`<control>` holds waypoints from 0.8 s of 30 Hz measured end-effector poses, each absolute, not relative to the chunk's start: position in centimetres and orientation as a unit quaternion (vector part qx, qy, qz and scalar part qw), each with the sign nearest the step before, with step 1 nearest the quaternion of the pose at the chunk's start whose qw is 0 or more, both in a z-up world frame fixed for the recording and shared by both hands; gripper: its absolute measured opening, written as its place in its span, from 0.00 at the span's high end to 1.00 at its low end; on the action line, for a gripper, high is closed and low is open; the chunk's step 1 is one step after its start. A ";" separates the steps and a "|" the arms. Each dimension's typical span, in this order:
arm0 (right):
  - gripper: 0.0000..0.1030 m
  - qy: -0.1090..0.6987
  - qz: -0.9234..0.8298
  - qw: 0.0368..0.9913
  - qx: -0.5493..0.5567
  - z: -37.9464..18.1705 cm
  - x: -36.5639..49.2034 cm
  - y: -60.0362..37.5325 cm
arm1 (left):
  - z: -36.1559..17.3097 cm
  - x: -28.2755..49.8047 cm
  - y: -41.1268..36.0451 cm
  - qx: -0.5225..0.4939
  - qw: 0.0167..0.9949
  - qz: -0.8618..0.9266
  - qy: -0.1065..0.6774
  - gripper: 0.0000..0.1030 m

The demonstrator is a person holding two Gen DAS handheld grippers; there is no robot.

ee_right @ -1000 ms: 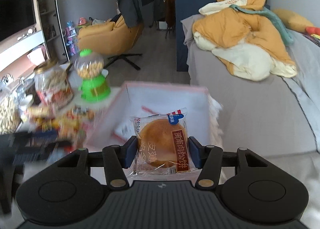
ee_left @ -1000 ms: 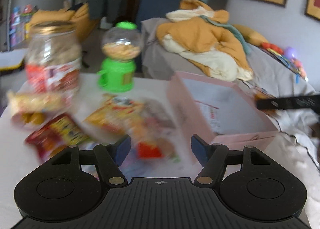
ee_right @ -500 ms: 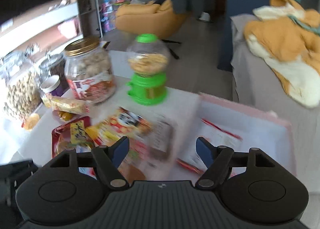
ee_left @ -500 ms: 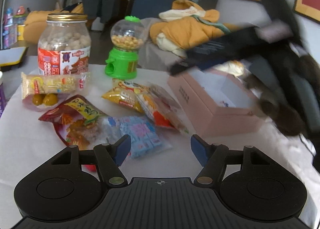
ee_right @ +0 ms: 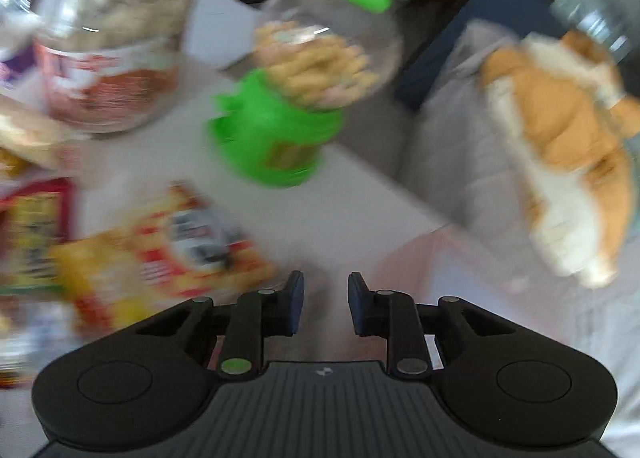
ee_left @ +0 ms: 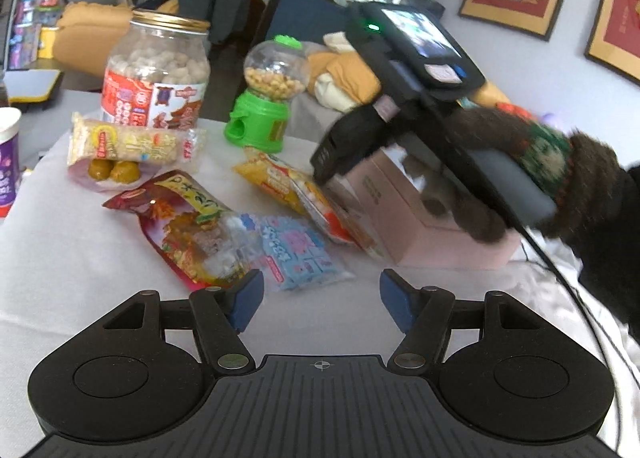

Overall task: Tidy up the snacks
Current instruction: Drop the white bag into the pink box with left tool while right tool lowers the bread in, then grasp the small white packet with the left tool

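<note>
Several snack packets lie on a white table (ee_left: 60,250): a red pouch (ee_left: 180,218), a blue packet (ee_left: 296,254), a yellow-red packet (ee_left: 280,182) and a long yellow bar (ee_left: 128,144). A pink box (ee_left: 432,234) stands to their right. My left gripper (ee_left: 322,306) is open and empty, low over the table in front of the blue packet. My right gripper (ee_right: 325,304), seen from outside in the left wrist view (ee_left: 340,154), hovers over the yellow-red packet (ee_right: 168,258) beside the box. Its jaws are narrowed with a gap and nothing shows between them.
A large jar of puffed snacks (ee_left: 156,70) and a green candy dispenser (ee_left: 268,98) stand at the back of the table. A purple-white cup (ee_left: 8,162) is at the left edge. A bed with an orange blanket (ee_right: 560,130) lies beyond.
The right gripper let go of the cake packet it held a second ago, swung left over the packets and narrowed its jaws. The left gripper stayed open and pulled back a little.
</note>
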State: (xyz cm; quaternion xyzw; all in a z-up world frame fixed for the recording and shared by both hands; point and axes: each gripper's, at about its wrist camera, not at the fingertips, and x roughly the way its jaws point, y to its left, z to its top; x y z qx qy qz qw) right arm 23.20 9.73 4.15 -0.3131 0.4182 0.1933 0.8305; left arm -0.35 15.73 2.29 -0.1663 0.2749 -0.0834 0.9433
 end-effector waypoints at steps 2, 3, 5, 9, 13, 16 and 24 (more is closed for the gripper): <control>0.81 0.439 0.224 0.820 -0.291 4.1 22.1 9.7 | 2.5 -0.6 16.0 -0.172 0.945 -0.071 0.271 0.32; 0.82 0.448 0.237 0.815 -0.282 3.9 21.5 9.5 | 2.7 -0.8 16.2 -0.174 0.945 -0.065 0.269 0.32; 0.83 0.459 0.260 0.808 -0.263 3.8 20.3 9.2 | 3.0 -1.0 16.4 -0.178 0.946 -0.055 0.267 0.32; 0.82 0.471 0.299 0.802 -0.214 5.0 18.7 7.0 | 3.6 -0.9 15.9 -0.174 0.945 -0.047 0.273 0.32; 0.74 0.449 0.306 0.822 -0.169 7.7 17.5 3.1 | 5.2 0.8 13.9 -0.152 0.949 -0.074 0.264 0.32; 0.64 0.422 0.284 0.847 -0.153 9.4 16.7 -0.1 | 6.1 4.9 12.5 -0.146 0.948 -0.120 0.255 0.32; 0.56 0.370 0.225 0.891 -0.135 9.4 14.0 -9.9 | 2.4 19.7 11.1 -0.150 0.914 -0.043 0.374 0.45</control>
